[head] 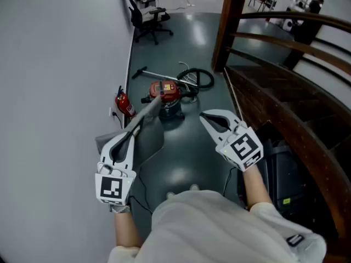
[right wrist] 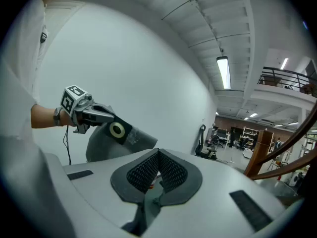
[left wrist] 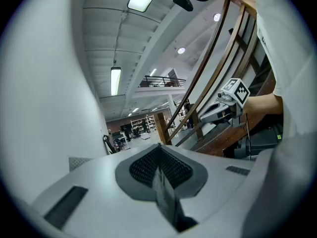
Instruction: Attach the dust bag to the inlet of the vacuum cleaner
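The red vacuum cleaner stands on the floor some way ahead, with its black hose coiled behind it. My left gripper is shut on the grey dust bag. The bag's black collar with a round ring shows in the right gripper view, below the left gripper. In the left gripper view the collar stands edge-on between the closed jaws. My right gripper is shut with nothing in it and is held level beside the left one; its pads meet.
A grey wall runs along the left, with a red fire extinguisher at its foot. A wooden staircase with railings rises on the right. A black office chair stands farther back. A metal wand lies by the vacuum.
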The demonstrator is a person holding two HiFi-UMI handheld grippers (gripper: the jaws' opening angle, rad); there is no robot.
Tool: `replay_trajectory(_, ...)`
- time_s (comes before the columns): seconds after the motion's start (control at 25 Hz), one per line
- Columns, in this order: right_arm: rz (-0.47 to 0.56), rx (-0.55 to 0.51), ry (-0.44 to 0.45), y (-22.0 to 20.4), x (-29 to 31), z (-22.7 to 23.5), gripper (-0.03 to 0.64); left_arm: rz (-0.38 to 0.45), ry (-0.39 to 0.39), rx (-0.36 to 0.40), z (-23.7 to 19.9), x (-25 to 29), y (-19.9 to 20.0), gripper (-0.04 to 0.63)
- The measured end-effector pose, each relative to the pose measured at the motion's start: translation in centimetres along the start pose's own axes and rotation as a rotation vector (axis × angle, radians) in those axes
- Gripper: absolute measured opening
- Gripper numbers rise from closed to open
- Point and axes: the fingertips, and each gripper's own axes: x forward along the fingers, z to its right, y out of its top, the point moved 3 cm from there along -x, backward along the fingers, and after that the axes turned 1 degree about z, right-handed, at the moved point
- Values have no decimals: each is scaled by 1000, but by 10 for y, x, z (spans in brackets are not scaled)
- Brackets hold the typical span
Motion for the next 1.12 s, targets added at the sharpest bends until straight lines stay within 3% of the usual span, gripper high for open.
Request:
replay_trajectory(0.32, 49, -10, -22, 1, -2, 2, 29, -14, 7, -9, 3, -2, -5, 17)
replay_trajectory(0.88, 116, -43, 98, -16, -5, 23, 29, -42, 88, -52, 15, 13, -11, 18)
replay_trajectory(1.12, 102, 62, 104, -27, -3, 53, 29, -56, 150, -54, 8, 22, -16, 17)
